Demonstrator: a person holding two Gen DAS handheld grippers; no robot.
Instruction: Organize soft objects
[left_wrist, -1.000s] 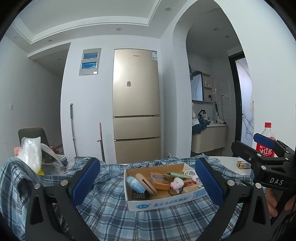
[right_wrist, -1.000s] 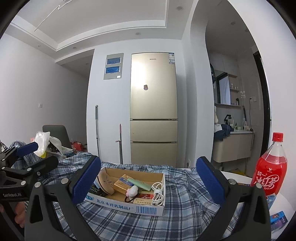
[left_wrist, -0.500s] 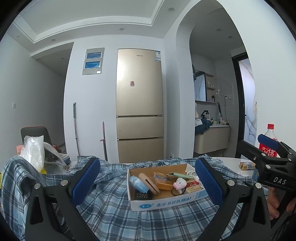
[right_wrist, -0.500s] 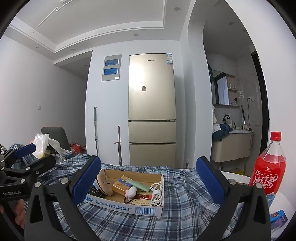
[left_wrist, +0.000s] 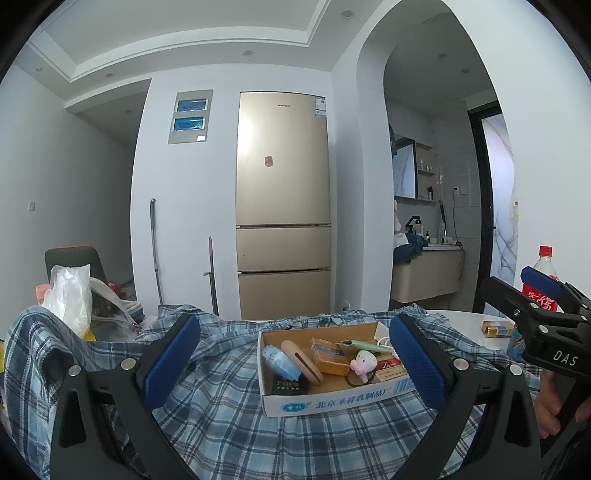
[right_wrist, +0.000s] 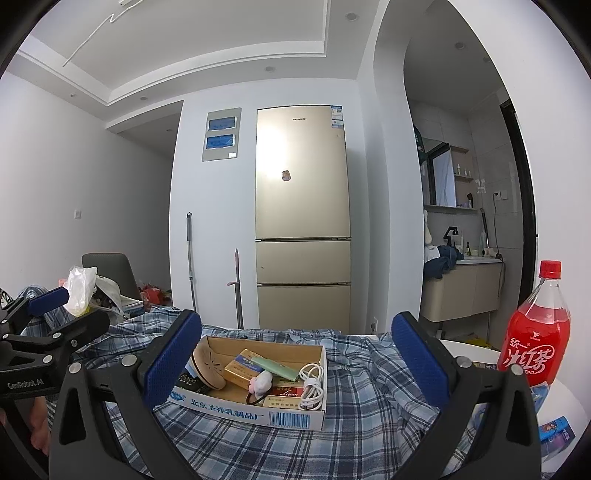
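A blue plaid shirt (left_wrist: 229, 417) (right_wrist: 369, 406) lies spread and rumpled over the table. On it stands an open cardboard box (left_wrist: 332, 400) (right_wrist: 258, 410) with a small pink plush toy (left_wrist: 360, 363) (right_wrist: 260, 382), packets, a white cable (right_wrist: 312, 384) and other small items. My left gripper (left_wrist: 293, 363) is open and empty, held above the shirt just short of the box. My right gripper (right_wrist: 295, 363) is open too, with nothing between its fingers. In each view the other gripper appears at the side: the right one (left_wrist: 535, 299), the left one (right_wrist: 55, 310).
A red tea bottle (right_wrist: 533, 332) stands at the table's right edge, with small packets (right_wrist: 557, 430) near it. A white plastic bag (left_wrist: 70, 295) and a chair (left_wrist: 74, 258) are at the left. A gold fridge (left_wrist: 282, 206) stands behind the table.
Both views have shifted slightly: the box sits a little more to the right in the left wrist view. Both grippers stay open and hold nothing.
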